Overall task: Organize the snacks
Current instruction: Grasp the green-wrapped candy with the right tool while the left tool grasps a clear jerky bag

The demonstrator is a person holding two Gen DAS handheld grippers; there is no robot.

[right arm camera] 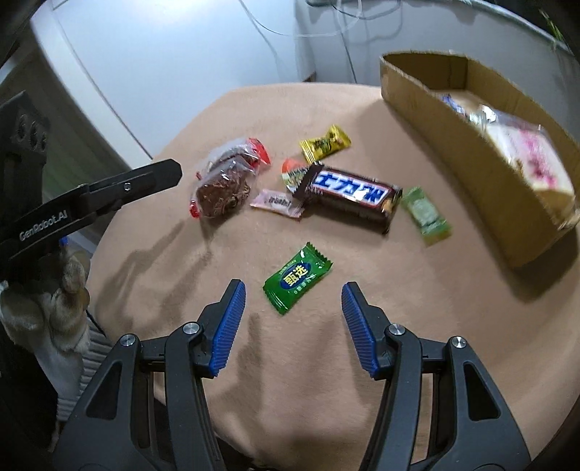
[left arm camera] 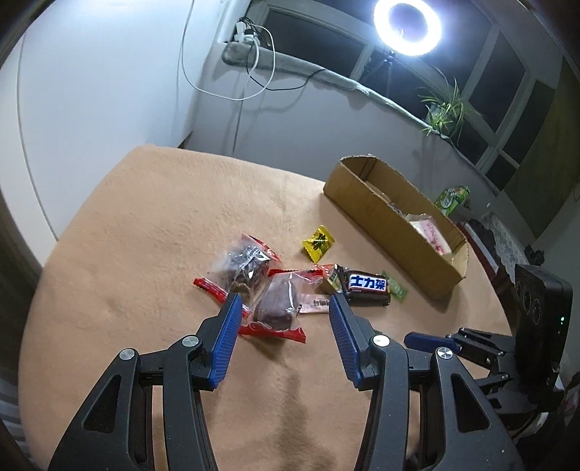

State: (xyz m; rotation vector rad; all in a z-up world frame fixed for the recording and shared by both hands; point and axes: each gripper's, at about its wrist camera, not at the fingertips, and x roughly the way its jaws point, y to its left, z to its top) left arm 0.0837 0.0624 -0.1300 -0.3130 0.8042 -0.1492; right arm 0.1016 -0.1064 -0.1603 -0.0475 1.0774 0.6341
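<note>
Two handheld grippers hang over a round table (right arm camera: 362, 362) covered in tan cloth, snacks scattered ahead of their blue pads. Largest on the table, a long cardboard box (right arm camera: 453, 159) lies ahead and to the right of the right gripper (right arm camera: 293, 290), a pale pink-printed packet (right arm camera: 525, 152) already inside it; from the left gripper (left arm camera: 282, 300) the same box (left arm camera: 384, 224) sits farther ahead and to the right. Beyond the right gripper's tips, a dark chocolate bar (right arm camera: 349, 194) with blue-and-white lettering lies across the middle of the pile, a pale green wrapper (right arm camera: 427, 215) just beside its right end. Left of the bar, clear red-edged packets of dark dried food (right arm camera: 226, 181) are heaped together; one such packet (left arm camera: 277, 306) lies directly ahead of the left gripper, between its fingers as seen from the wrist camera. A small pink sachet (right arm camera: 277, 203) touches the bar's near left corner, and a yellow candy (right arm camera: 326, 143) rests just beyond. Nearest the right gripper, a green candy (right arm camera: 297, 277) lies alone, just ahead of the gap between its fingers. Both grippers stand about half open and hold nothing; whether the left pads touch the packet cannot be told. A ring light (left arm camera: 407, 25) glares from the window behind.
</note>
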